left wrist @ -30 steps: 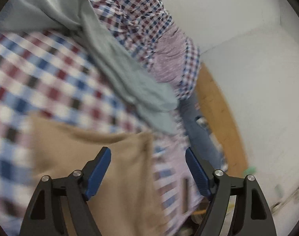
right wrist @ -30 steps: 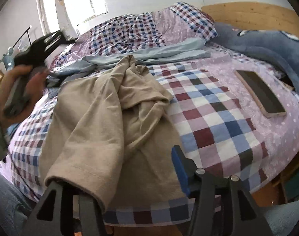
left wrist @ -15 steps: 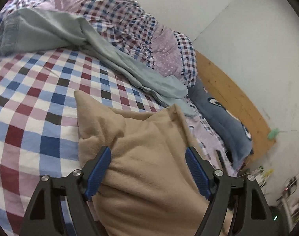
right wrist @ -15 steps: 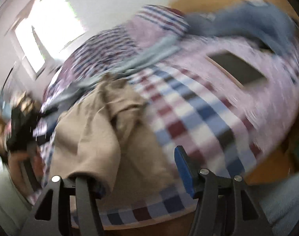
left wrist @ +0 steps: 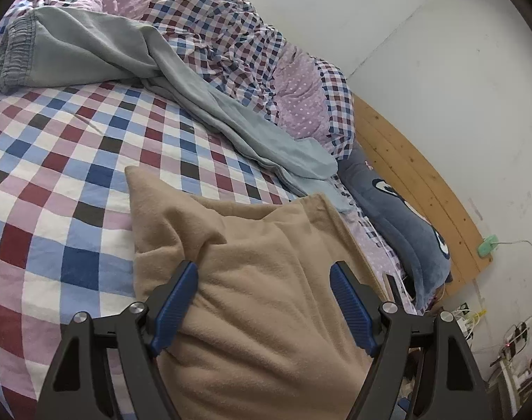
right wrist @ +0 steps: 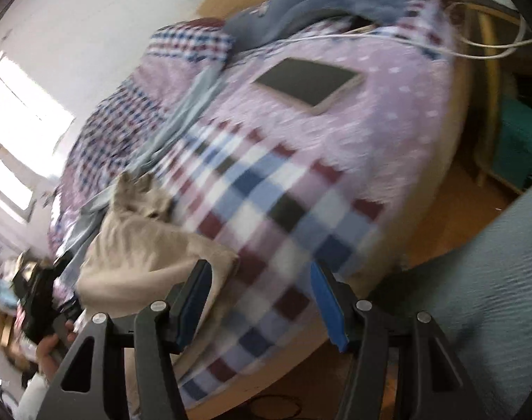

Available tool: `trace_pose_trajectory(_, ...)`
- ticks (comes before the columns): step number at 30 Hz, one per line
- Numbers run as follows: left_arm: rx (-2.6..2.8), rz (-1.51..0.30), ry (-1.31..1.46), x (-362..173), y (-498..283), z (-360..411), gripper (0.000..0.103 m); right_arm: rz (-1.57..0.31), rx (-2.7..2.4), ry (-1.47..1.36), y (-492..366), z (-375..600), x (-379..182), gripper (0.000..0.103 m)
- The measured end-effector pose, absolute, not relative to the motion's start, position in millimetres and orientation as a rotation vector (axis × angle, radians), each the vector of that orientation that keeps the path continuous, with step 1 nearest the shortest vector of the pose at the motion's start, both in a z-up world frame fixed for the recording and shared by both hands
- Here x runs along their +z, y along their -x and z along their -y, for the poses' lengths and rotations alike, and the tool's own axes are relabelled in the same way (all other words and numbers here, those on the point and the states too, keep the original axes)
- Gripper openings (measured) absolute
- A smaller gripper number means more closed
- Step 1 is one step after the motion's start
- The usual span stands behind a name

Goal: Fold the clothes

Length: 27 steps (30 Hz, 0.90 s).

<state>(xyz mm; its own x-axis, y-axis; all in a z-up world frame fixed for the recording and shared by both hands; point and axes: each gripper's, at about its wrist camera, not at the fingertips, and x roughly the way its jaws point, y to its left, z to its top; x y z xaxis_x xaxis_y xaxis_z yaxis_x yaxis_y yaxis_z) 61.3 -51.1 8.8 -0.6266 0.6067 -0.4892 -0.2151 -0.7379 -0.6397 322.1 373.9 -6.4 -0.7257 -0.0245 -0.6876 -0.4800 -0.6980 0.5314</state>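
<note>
Tan fleece fills the lower middle of my left wrist view: the tan garment (left wrist: 266, 297) lies bunched on the checked bedspread (left wrist: 66, 161), and my left claw (left wrist: 264, 297) hovers over it with its blue pads (left wrist: 176, 301) spread wide, one to each side of the cloth. I cannot tell whether the pads touch the fabric; nothing is pinched between them. Beyond the tan piece a grey-green garment (left wrist: 154, 80) stretches across the bed, its elastic waistband at the far left and one leg running toward a dark blue plush pillow (left wrist: 398, 220) that lies along the wooden headboard (left wrist: 423, 182). A rumpled small-check duvet (left wrist: 224, 35) is heaped behind it against the white wall.

My right wrist view is tilted and smeared. My right claw (right wrist: 260, 301) is also wide apart and holds nothing; its left pad sits just beside the edge of the tan garment (right wrist: 136, 252), its right pad over the bedspread (right wrist: 266, 203). A dark tablet (right wrist: 306, 82) lies flat on the lilac dotted part of the bedding, near a white cable (right wrist: 440, 43). At the far left of that view my hand (right wrist: 50, 346) grips the other tool's black handle.
</note>
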Motion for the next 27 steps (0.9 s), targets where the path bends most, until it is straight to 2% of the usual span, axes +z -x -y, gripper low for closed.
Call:
trace_pose_trajectory(2, 2.336, 0.795, 0.995, 10.2, -59.1, 55.5, 0.082, -0.992, 2.505, 0.993, -319.3, -372.2, 3.2, 0.062)
trace_pose_trajectory(12, 2.417, 0.971, 1.02, 27.3, -36.3, 114.2, 0.082, -0.383, 2.933, 0.916, -254.4, -328.3, 84.4, 0.062)
trace_pose_trajectory(20, 2.327, 0.976, 1.156, 5.9, -4.6, 124.1, 0.079, -0.283, 3.078, 1.125, -125.8, -290.2, 78.7, 0.062)
trace_pose_trajectory(23, 2.322, 0.916, 1.21, 0.6, 4.9, 114.9, 0.065, -0.244, 3.127, 1.21, -77.2, -276.1, 76.0, 0.062)
trace_pose_trajectory(27, 2.322, 0.878, 1.237, -2.2, 12.6, 109.6, 0.063, -0.189, 3.187, 1.327, -12.3, -257.4, 72.4, 0.062)
